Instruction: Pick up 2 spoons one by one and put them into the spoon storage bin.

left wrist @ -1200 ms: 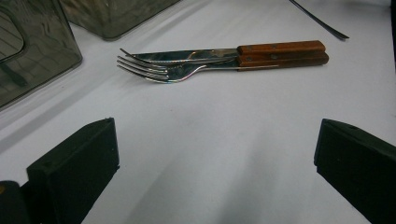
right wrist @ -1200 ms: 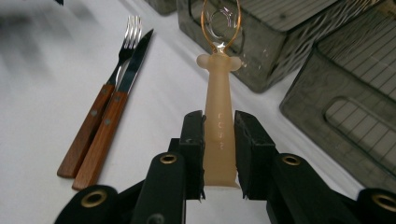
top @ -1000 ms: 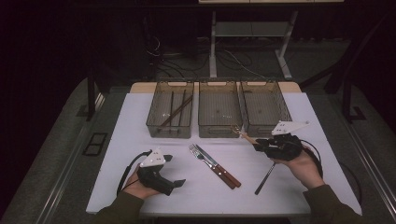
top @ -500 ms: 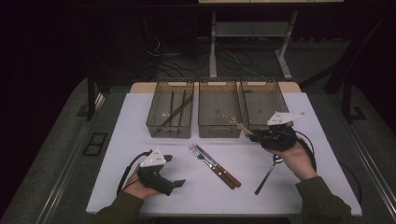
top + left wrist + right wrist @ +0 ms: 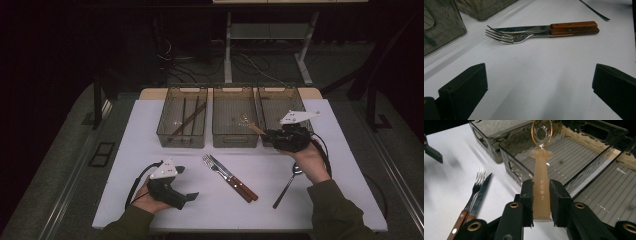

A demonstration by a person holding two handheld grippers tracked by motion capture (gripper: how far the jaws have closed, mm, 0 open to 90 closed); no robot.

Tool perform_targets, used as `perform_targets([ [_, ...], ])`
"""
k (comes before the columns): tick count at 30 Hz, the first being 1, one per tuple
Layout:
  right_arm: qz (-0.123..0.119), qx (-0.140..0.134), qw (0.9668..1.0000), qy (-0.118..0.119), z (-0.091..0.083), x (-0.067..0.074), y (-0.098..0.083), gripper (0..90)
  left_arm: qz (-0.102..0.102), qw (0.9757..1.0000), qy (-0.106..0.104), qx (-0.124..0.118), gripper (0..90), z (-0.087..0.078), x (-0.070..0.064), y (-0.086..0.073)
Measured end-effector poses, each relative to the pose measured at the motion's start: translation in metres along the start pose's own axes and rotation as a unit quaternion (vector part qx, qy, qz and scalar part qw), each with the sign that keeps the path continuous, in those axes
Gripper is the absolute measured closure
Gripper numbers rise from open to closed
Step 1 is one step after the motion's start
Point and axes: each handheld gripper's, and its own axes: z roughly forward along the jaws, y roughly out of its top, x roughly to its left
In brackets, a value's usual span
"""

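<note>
My right gripper [image 5: 541, 192] is shut on the peach plastic handle of a small spoon [image 5: 541, 167]. The spoon's clear bowl points out over the middle bin [image 5: 564, 157]. In the high view this gripper [image 5: 266, 133] hovers at the front edge between the middle bin [image 5: 235, 141] and the right bin [image 5: 280, 95], with the spoon [image 5: 248, 124] reaching left over the middle one. My left gripper [image 5: 187, 183] rests on the white table at the front left, open, its jaws [image 5: 540, 72] wide apart with nothing between them.
A fork [image 5: 215, 167] and a wood-handled knife [image 5: 231, 177] lie side by side at the table's middle front. A metal spoon [image 5: 285, 187] lies by the right hand. The left bin [image 5: 172, 135] holds dark chopsticks [image 5: 187, 120].
My right gripper has carried the small spoon away from the person and to the left, from above the table to the front of the bins. The left gripper has stayed put.
</note>
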Motion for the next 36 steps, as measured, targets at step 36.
perform_targets([
  [36, 0.022, 0.053, 0.9983, -0.014, 0.074, -0.019, 0.035, 73.8, -0.003, 1.0000, -0.003, -0.005, 0.0, 0.001, -0.001, 0.000],
])
